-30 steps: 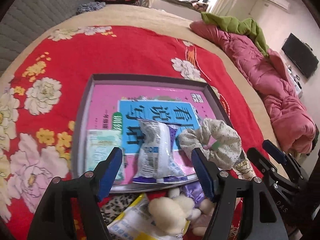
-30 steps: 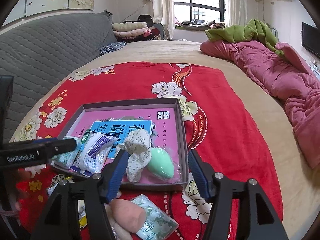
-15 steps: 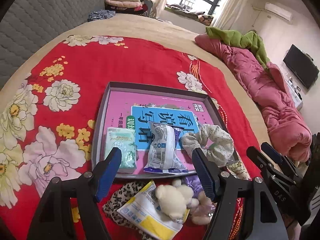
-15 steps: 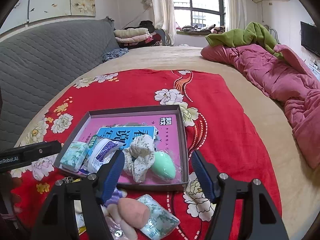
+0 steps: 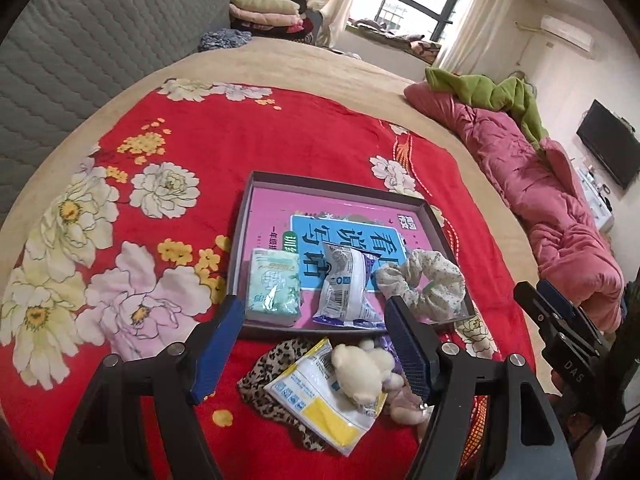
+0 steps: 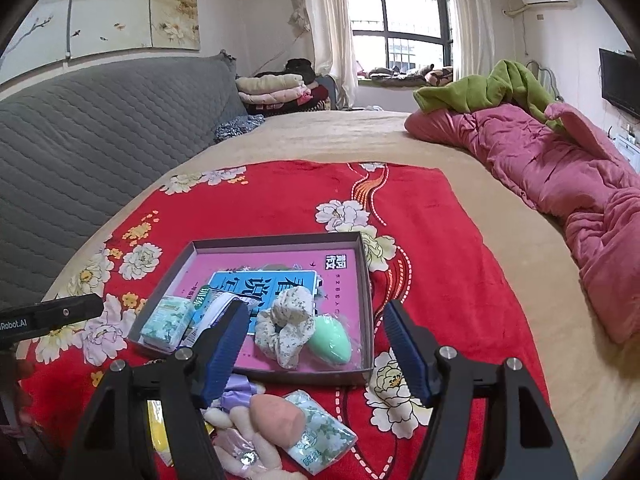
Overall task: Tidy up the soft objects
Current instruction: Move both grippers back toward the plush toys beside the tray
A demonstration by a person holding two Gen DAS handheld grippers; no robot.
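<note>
Currently red floral blanket (image 6: 280, 200) carries the shallow box (image 6: 276, 242); at its 6 o'clock edge sit tissue pack (image 5: 274, 288), snack packet (image 5: 344, 288), floral scrunchie (image 6: 286, 324), green sponge (image 6: 330, 340). Loose pile at 6 outside: plush bear (image 5: 360, 368), pink sponge (image 6: 276, 420). Left gripper (image 5: 312, 348) spread, empty. Right gripper (image 6: 316, 344) just opened wider, empty.

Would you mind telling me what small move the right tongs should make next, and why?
Probably lower the right tongs onto the pink sponge: both tongs are open and empty, and it lies outside the tray, nearest them.
</note>
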